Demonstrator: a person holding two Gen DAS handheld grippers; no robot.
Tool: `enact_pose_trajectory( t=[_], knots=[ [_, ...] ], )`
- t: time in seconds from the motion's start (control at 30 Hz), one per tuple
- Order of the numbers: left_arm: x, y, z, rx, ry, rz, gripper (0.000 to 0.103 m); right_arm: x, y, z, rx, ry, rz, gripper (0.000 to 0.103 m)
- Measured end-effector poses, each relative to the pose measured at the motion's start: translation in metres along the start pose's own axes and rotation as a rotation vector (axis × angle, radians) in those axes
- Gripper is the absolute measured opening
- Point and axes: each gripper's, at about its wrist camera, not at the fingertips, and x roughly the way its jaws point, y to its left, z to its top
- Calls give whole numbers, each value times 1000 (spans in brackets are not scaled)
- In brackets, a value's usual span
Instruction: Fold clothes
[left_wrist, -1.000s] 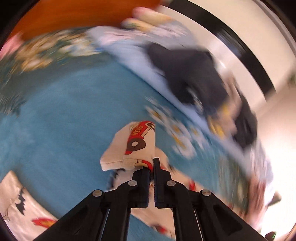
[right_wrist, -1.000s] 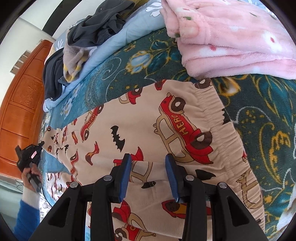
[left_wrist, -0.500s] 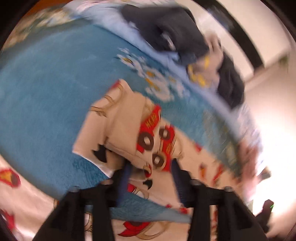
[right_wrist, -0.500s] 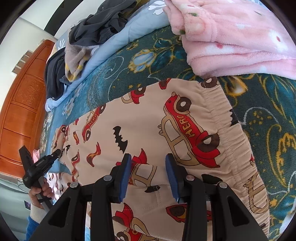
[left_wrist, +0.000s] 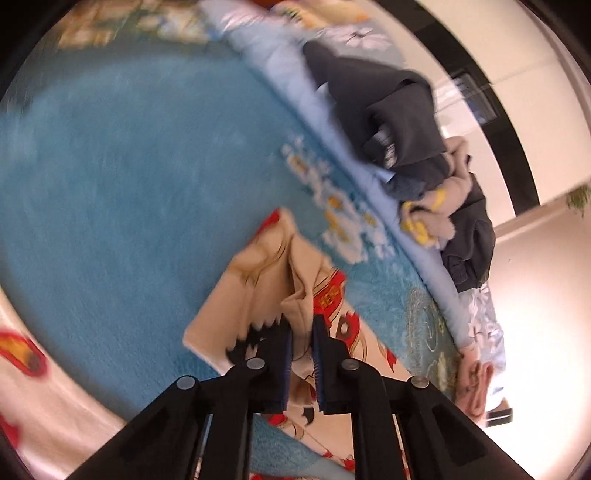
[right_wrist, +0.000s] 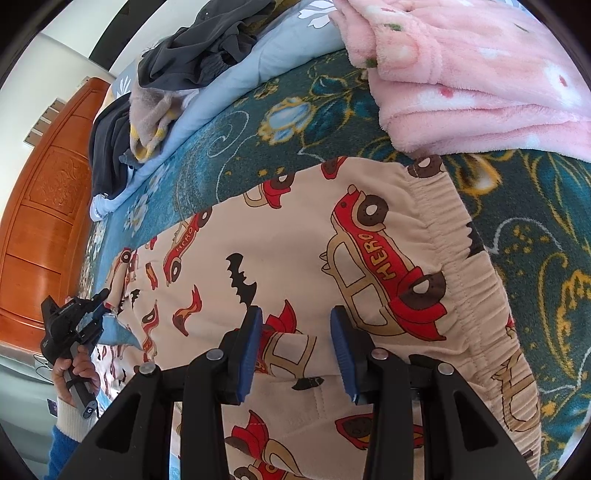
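Cream car-print trousers (right_wrist: 295, 258) lie flat on a bed's teal blanket (left_wrist: 122, 166). The left gripper (left_wrist: 302, 354) is closing on a bunched leg hem (left_wrist: 295, 295); a thin pinch could slip mid-fold. The right gripper (right_wrist: 295, 343) hovers half open, empty, near the waistband (right_wrist: 454, 236).

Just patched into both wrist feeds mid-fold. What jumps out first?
The cream pyjama pants printed with red HERO cars and bats fill the right wrist view, spread flat on the teal bedspread. The left claw is closing on a bunched fold near a leg cuff. A pink fleece garment lies folded beyond the waistband, and dark clothes are heaped on a pale blue quilt.
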Motion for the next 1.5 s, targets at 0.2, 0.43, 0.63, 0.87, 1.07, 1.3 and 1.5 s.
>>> enact_pose_trajectory(
  t=[0.2, 0.43, 0.63, 0.87, 1.07, 1.3, 1.5],
  knots=[
    [-51, 11, 49, 138, -184, 167, 10, 1, 2, 0, -5, 1, -12, 39],
    [-63, 82, 94, 86, -239, 438, 10, 4, 5, 1, -11, -5, -35, 40],
    [-30, 119, 98, 82, -137, 560, 9, 5, 7, 1, -14, -5, -47, 39],
    [-42, 127, 94, -35, -96, 450, 11, -2, 8, -2, -5, -21, -59, 39],
    [-100, 121, 49, -102, -131, 332, 30, -24, 3, -6, 4, -58, -65, 39],
    [-155, 131, -2, -11, -167, 437, 40, -80, -25, -18, 31, -118, -170, 39],
    [-181, 171, -35, -141, -175, 427, 44, -124, -75, -39, 161, -167, -202, 40]
  ],
)
